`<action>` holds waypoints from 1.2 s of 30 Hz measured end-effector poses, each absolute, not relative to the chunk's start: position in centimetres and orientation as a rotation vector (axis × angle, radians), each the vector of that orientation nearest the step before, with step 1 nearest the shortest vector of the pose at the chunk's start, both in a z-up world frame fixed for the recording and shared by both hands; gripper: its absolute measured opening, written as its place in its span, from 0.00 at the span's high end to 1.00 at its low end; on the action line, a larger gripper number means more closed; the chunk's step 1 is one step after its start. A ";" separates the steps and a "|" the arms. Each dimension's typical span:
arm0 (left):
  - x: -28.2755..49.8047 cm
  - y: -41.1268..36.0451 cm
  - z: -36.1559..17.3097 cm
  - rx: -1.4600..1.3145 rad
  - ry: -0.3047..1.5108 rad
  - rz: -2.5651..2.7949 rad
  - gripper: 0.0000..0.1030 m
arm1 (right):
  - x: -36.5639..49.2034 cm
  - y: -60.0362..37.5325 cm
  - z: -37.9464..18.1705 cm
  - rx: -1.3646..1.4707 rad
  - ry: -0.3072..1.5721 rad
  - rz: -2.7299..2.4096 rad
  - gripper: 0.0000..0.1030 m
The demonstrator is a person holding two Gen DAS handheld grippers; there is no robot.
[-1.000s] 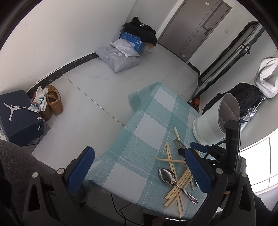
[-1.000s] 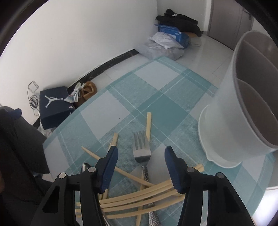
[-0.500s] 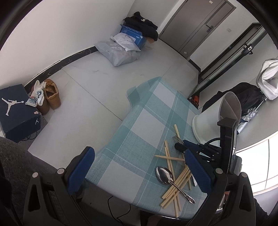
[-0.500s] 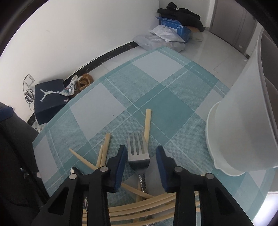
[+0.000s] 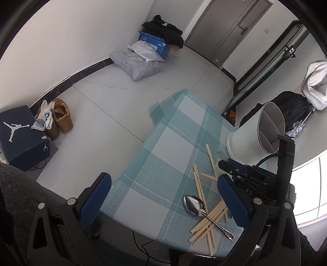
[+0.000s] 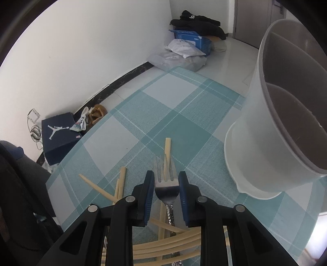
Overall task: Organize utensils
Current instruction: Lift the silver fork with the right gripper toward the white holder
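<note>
The right gripper point(image 6: 166, 185), jaws closing, seemingly pinches the fork point(image 6: 166, 185) at six o'clock on the tablecloth point(image 6: 155, 106); crossed chopsticks point(image 6: 163, 243) may drag along. The left gripper point(image 5: 163, 200) gapes empty.

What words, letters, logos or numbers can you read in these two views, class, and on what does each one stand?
"AS": white letters on the right claw's black body.
No words: a white jumping-figure logo on the dark blue shoebox.
Blurred: white print on the blue carton.
Blurred: white mark on the black garment.
Too small: sticker on the shoebox's edge.
</note>
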State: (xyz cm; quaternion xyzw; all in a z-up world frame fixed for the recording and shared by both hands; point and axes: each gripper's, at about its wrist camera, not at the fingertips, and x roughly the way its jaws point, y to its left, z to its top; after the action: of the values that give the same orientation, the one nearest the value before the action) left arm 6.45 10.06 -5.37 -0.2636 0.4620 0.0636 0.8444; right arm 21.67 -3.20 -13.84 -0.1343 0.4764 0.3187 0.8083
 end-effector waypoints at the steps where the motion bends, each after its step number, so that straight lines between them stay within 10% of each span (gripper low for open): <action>1: 6.5 10.0 -5.5 -0.556 0.982 0.132 0.01 | 21.4 -3.3 -13.5 -0.285 1.001 0.682 0.78; 36: 9.0 2.6 -11.4 -0.204 1.339 0.174 0.07 | 17.3 -12.3 -6.1 0.072 0.619 0.626 0.84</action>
State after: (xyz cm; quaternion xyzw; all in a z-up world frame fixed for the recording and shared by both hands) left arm 8.96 2.59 -11.41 -0.0941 0.6185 0.0804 0.7760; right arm 17.27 -12.29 -6.14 0.0346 0.2996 0.3027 0.9041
